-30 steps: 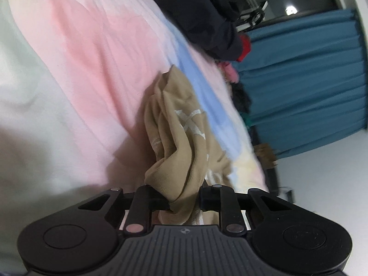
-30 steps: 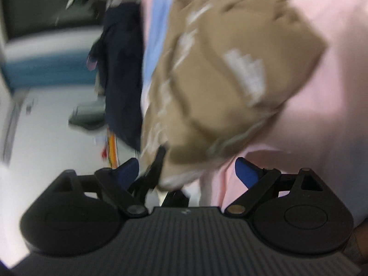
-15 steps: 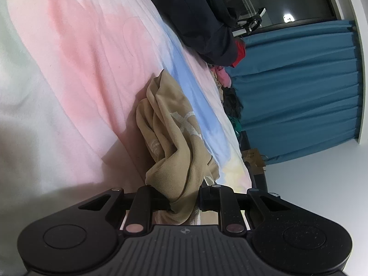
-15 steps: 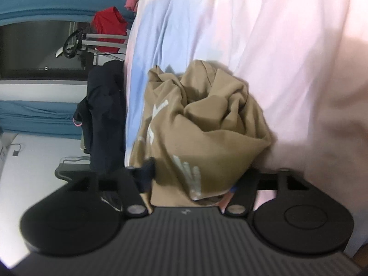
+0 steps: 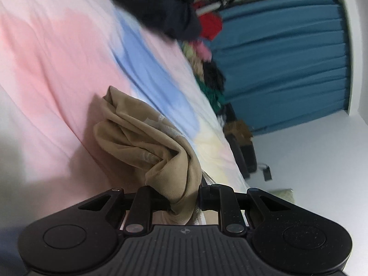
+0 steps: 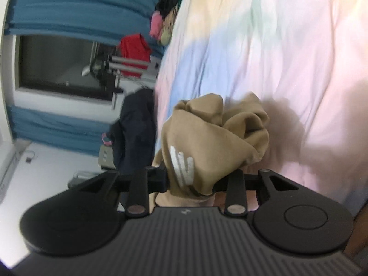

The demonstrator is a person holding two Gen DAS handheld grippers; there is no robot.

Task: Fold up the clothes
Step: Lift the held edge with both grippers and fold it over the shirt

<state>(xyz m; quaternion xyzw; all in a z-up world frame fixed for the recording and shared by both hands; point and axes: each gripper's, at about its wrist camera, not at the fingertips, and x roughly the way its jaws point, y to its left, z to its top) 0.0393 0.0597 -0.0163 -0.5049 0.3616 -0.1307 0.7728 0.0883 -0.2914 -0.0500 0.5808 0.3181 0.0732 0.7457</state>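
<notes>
**Tan shirt bunched up in both grippers**

Shirt (image 5: 147, 147) is a soft tan knit, crumpled into a lump with white print (image 6: 181, 165) showing on one fold; most of the print is buried in creases, so no idea what it says. It hangs just above the pastel bedspread (image 5: 57, 57), which is a rumpled pink, blue and yellow. Left gripper (image 5: 184, 197) has its jaws pinched narrow on a wad of the fabric. Right gripper (image 6: 191, 181) is clamped on another fold, fingers mostly hidden by cloth. Behind: a blurry dark garment (image 6: 135, 124), teal curtain (image 5: 287, 69), and something red (image 6: 135, 53) on a rack.
</notes>
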